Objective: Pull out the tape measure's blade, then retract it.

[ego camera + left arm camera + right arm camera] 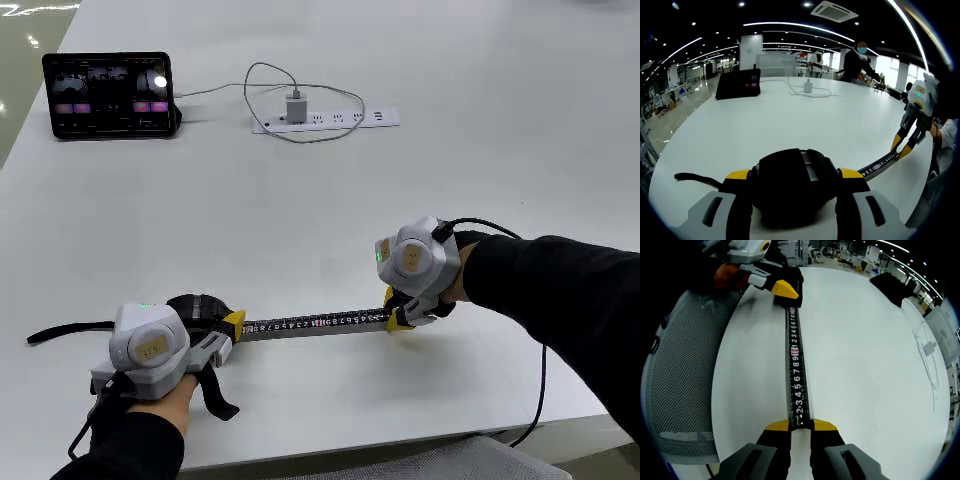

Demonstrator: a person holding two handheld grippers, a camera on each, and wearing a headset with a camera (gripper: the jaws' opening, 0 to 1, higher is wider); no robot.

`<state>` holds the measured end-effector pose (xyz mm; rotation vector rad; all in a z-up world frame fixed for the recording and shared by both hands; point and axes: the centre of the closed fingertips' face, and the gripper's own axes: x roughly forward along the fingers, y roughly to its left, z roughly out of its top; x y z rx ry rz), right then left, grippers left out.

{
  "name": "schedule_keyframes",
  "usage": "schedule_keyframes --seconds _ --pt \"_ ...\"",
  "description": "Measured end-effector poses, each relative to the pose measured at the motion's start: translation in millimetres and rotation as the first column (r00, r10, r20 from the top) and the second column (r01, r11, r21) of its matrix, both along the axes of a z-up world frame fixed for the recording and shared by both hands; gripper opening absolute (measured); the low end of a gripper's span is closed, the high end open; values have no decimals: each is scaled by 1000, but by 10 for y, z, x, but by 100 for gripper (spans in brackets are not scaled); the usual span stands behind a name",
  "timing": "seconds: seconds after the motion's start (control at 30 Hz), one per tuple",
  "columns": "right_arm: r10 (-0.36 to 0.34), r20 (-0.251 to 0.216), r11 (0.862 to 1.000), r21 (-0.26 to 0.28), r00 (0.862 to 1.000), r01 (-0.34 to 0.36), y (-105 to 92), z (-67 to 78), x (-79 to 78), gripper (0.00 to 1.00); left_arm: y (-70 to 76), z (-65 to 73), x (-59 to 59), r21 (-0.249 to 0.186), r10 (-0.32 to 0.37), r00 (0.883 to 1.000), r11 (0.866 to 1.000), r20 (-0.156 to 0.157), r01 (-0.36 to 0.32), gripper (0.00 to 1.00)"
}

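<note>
Left gripper (794, 175) jaws clamp the tape measure case (198, 308). Right gripper (801, 426) jaws pinch the blade (795, 365) tip. The blade runs straight ahead from them to the case, so retraction should follow that line.

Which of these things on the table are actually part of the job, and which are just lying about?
In the job: tape measure case, held by the left gripper; its blade, pulled out, end pinched by the right gripper.
Lying about: tablet, power strip, charger.
</note>
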<state>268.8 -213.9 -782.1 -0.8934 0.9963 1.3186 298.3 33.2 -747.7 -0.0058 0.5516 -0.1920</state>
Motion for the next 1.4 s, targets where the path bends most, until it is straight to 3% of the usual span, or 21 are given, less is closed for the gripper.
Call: schedule_keyframes --seconds 0.3,1.4 --pt "15 1 1000 -15 1000 -15 50 -5 -6 10 -2 -2 -4 3 0 1000 1000 -2 0 63" --pt "-32 -9 999 -7 999 32 162 -1 9 11 -4 -14 -8 3 0 1000 1000 -12 0 63"
